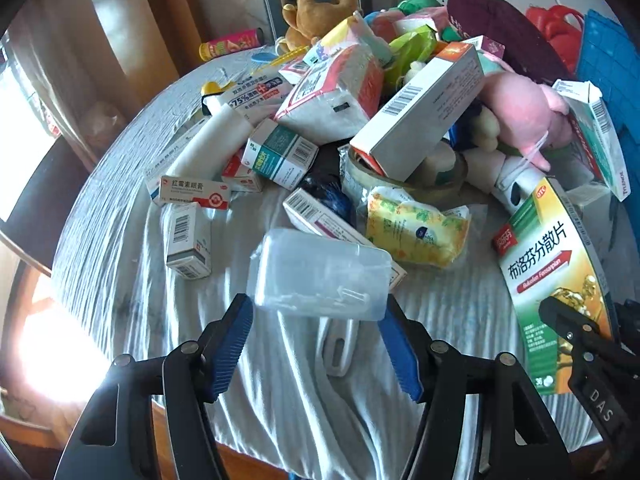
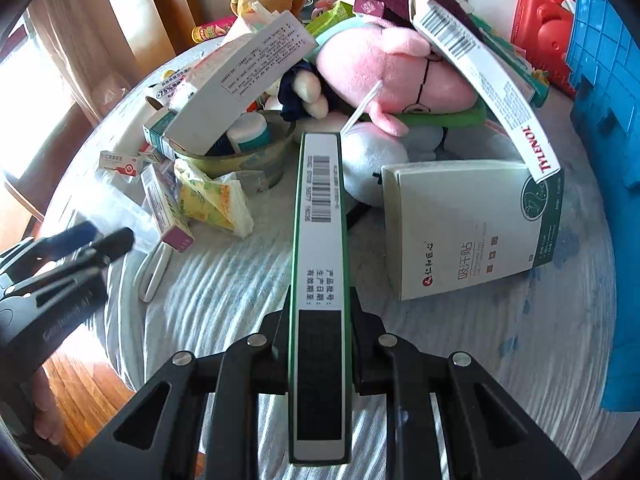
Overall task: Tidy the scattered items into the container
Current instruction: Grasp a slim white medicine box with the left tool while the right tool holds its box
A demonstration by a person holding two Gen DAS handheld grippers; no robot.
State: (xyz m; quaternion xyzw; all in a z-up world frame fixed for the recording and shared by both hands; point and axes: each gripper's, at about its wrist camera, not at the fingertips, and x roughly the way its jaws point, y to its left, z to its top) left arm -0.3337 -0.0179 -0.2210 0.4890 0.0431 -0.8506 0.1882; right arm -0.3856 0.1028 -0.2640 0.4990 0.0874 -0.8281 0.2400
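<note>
Many boxes and toys lie scattered near the blue container; right gripper clamps a green medicine box, left gripper spread around a clear case

L wrist cam looks fwd/down over its fingers, close to the clutter pile. R wrist cam sits further right, same heading. Both share the pink plush and blue crate at upper right.
</note>
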